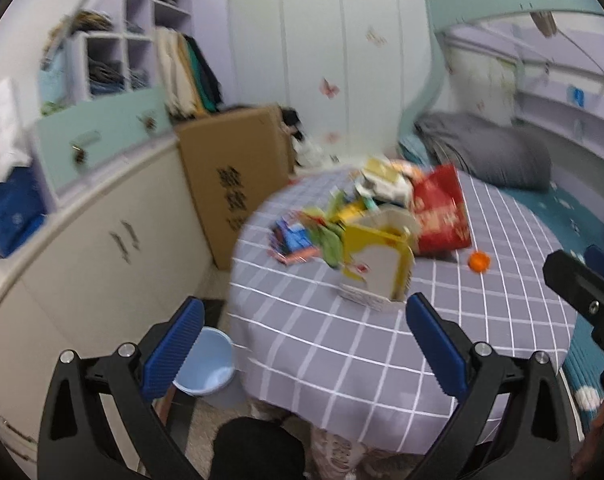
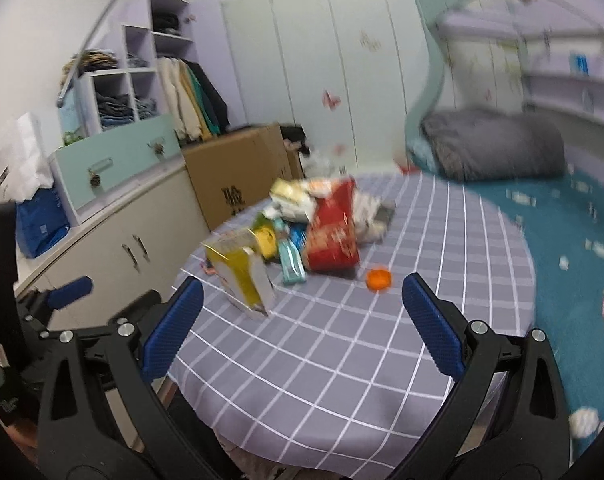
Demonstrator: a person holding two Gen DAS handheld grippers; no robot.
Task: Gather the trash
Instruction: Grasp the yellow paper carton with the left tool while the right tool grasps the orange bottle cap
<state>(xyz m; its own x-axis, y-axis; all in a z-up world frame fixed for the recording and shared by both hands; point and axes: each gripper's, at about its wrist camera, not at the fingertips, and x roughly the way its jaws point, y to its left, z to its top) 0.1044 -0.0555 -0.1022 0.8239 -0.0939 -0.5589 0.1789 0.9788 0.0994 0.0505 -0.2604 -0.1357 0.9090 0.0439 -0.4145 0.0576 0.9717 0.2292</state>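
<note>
A pile of trash lies on a round table with a grey checked cloth [image 1: 341, 352] [image 2: 321, 360]. It holds a yellow and white carton [image 1: 375, 268] [image 2: 244, 280], a red snack bag [image 1: 441, 212] [image 2: 333, 232], several small wrappers [image 1: 298, 236] [image 2: 292, 260] and an orange peel or fruit [image 1: 479, 261] [image 2: 378, 279]. My left gripper [image 1: 302, 340] is open and empty, just short of the carton. My right gripper [image 2: 302, 320] is open and empty above the table's near part. A light blue bin [image 1: 206, 364] stands on the floor left of the table.
A brown cardboard box [image 1: 238, 172] [image 2: 234, 172] stands behind the table by white cabinets [image 1: 102, 248]. A bed with a teal cover [image 2: 573, 220] and grey bedding [image 1: 489, 152] is at the right. Shelves with clothes [image 1: 114, 64] are at the left.
</note>
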